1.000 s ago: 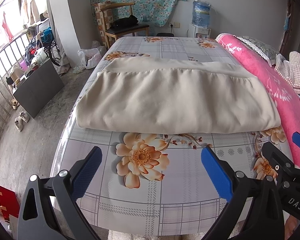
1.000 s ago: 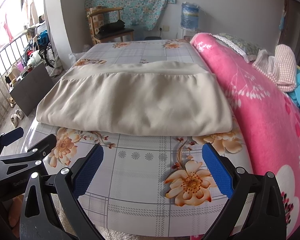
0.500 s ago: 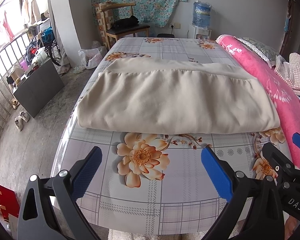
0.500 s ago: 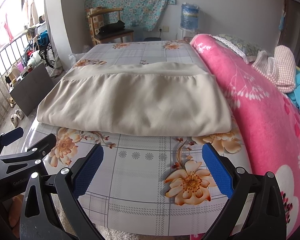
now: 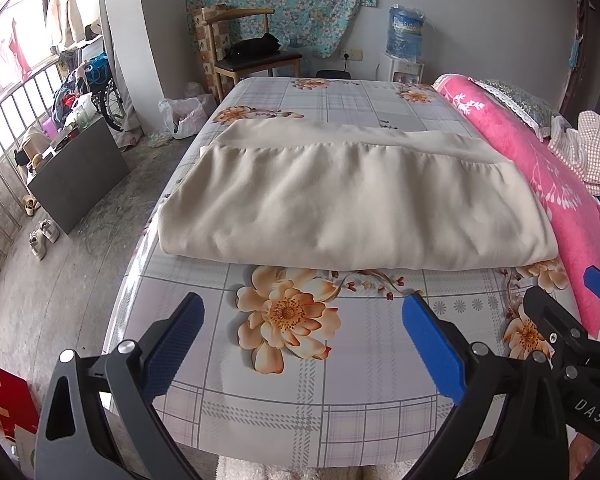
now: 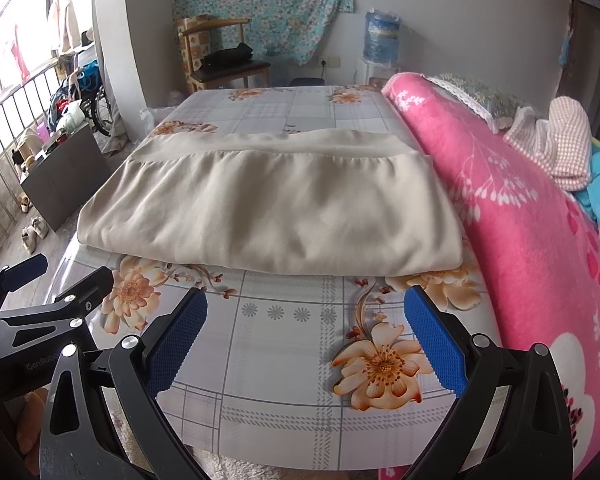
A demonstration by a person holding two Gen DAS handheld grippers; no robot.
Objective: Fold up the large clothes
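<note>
The cloth (image 5: 352,204) is laid across the middle of the bed (image 5: 340,392), folded over once at least, with a wide band along its far edge and its near fold well short of both grippers. On the right it is seen lying just beside, perhaps touching, the pink blanket (image 6: 532,216). On the left its corner is seen close to the bed's edge.

The left gripper (image 5: 300,320) is held with its jaws wide apart and nothing between them, above the bare sheet. The right gripper (image 6: 304,316) is held the same way, spread and empty.

The next fold is judged to be the risk. If only the top layer of the near fold is pinched, the layers below may be left behind and the stack pulled askew. If the two corners are lifted unevenly, the soft fabric may be dragged into wrinkles. The sheet could be caught with the cloth if the jaws are pressed down too deep. On the left, the cloth may be pulled off the bed towards the floor (image 5: 60,280), since little margin is seen there. On the right, the blanket may be snagged, because the corner is crowded against it.
</note>
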